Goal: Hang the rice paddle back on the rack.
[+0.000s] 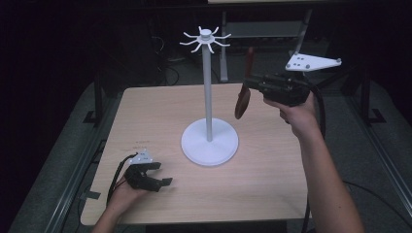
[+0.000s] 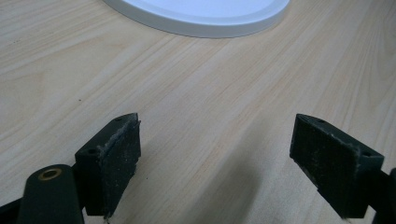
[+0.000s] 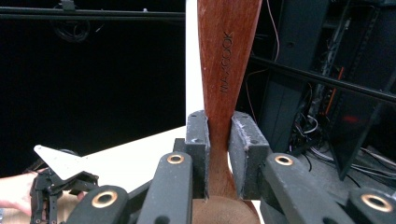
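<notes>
At upper right of the high view, the right gripper [image 1: 250, 83] pinches a reddish-brown wooden spoon [image 1: 242, 101] by its handle neck, near the tall white hook-topped stand [image 1: 209, 97]. Hanging it probably calls for lifting the handle end level with a hook. At lower left, the left gripper [image 1: 163, 174] rests spread and empty on the pale wooden table [image 1: 272, 179].

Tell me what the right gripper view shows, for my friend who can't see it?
The right hand-held gripper is shut on a reddish-brown wooden utensil, handle pointing up. Behind it a white pole rises, and the left hand-held gripper sits low on the wooden table.
</notes>
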Available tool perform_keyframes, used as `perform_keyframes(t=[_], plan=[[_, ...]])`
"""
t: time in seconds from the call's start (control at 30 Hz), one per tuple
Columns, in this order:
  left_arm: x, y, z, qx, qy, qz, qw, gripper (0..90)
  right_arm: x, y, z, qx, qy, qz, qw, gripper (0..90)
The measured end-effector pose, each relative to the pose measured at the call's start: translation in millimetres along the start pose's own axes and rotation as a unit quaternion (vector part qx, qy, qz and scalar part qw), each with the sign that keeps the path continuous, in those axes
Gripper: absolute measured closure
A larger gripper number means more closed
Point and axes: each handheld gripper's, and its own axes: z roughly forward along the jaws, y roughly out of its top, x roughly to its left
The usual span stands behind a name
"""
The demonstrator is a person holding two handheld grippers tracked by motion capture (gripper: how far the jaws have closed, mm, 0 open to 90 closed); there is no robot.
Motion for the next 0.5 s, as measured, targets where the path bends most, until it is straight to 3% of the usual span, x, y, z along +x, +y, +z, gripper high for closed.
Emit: perform_keyframes(t=[0.5], plan=[[0.0, 0.1, -0.4, 0.001, 0.0, 0.004, 1.0, 15.6, 1.2, 22.1, 25.4, 0.009, 0.016, -0.009, 0.9998, 77.7]])
